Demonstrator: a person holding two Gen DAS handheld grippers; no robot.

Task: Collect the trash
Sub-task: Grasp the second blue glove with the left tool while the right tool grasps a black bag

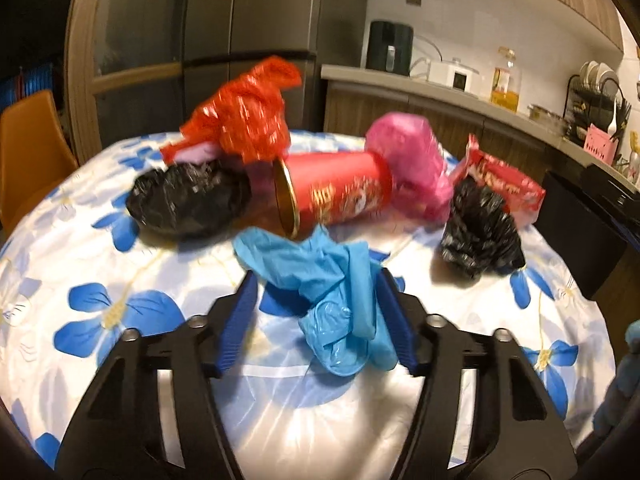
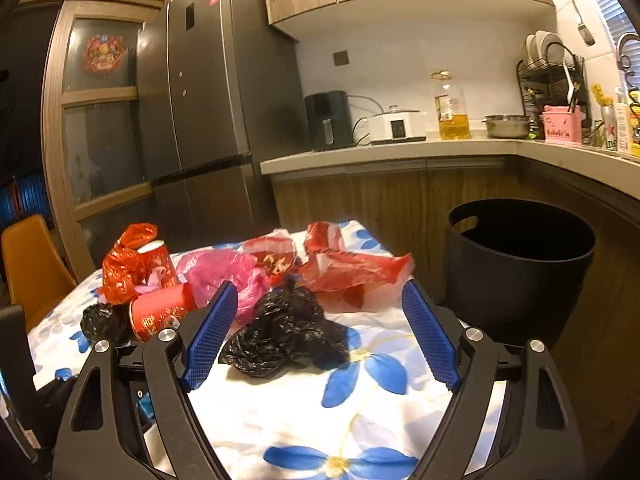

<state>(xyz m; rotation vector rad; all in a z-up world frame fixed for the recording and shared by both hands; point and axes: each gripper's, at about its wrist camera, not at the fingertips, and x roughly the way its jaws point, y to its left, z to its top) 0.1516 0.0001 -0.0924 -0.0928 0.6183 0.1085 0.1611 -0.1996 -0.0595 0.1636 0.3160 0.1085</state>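
Trash lies on a table with a white, blue-flowered cloth (image 1: 100, 312). In the left wrist view my left gripper (image 1: 316, 280) is open, its blue pads on either side of a crumpled blue glove (image 1: 328, 280). Behind it lie a red paper cup (image 1: 340, 192) on its side, a black bag (image 1: 188, 200), a red bag (image 1: 244, 112), a pink bag (image 1: 412, 168) and another black bag (image 1: 480, 236). In the right wrist view my right gripper (image 2: 316, 300) is open around a black bag (image 2: 284, 332). A black bin (image 2: 516, 264) stands right of the table.
An orange chair (image 2: 32, 264) stands at the table's left. A tall grey fridge (image 2: 208, 120) and a counter (image 2: 400, 152) with appliances, an oil bottle and a dish rack are behind. A red wrapper (image 2: 352, 268) and red cups (image 2: 160, 312) lie further back.
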